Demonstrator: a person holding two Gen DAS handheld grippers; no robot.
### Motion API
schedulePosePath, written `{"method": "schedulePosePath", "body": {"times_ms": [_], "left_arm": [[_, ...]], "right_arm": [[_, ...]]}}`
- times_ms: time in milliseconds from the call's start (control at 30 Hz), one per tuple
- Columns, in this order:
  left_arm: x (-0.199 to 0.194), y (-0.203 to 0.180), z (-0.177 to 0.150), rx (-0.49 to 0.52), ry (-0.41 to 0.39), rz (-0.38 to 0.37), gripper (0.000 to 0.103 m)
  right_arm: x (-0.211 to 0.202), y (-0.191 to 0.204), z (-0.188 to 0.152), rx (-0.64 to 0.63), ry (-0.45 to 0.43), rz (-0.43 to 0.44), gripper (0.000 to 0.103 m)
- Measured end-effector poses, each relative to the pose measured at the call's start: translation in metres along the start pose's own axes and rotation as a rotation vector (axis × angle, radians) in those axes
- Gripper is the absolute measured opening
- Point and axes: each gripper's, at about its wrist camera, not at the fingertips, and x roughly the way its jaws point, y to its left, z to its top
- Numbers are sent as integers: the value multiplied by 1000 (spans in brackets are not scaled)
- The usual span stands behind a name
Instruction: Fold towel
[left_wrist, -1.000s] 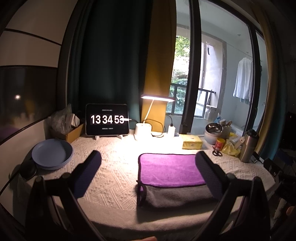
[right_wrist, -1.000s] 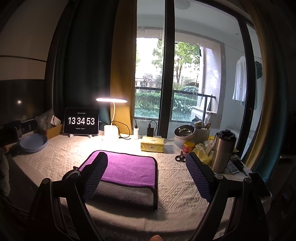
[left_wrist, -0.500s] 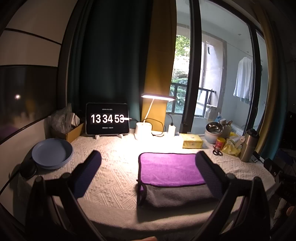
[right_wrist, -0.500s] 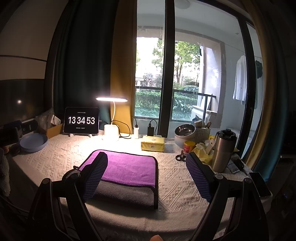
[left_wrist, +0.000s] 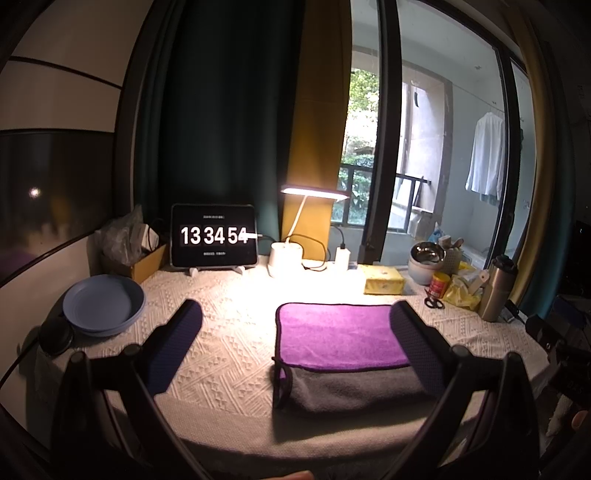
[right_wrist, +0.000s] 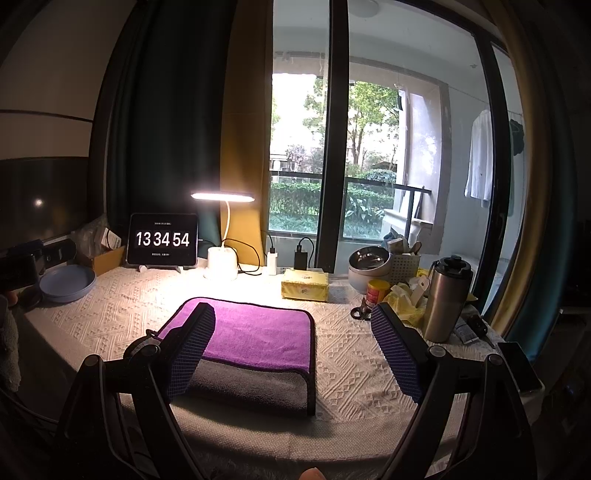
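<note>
A folded towel (left_wrist: 336, 336), purple on top with a grey layer showing along its near edge, lies flat on the white textured tablecloth (left_wrist: 229, 354). It also shows in the right wrist view (right_wrist: 258, 336). My left gripper (left_wrist: 295, 325) is open and empty, held back above the table's near edge, with its right finger over the towel's right side. My right gripper (right_wrist: 291, 328) is open and empty too, with its left finger over the towel's left part.
A blue plate (left_wrist: 103, 304) sits at the far left. A tablet clock (left_wrist: 213, 235), a lit desk lamp (left_wrist: 286, 254) and a yellow tissue pack (left_wrist: 382, 283) stand at the back. A steel bottle (right_wrist: 445, 299), scissors (right_wrist: 361, 310) and clutter crowd the right.
The clock has ticked from 13 34 53 to 13 34 54. Both grippers and the towel have stayed where they were.
</note>
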Motion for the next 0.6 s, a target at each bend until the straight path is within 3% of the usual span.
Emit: {"method": "schedulePosePath", "body": {"times_ms": [600], "left_arm": [[16,-4,-13,11,39,-5,102]], "right_arm": [[11,4,-8,1,31,7,89]]}}
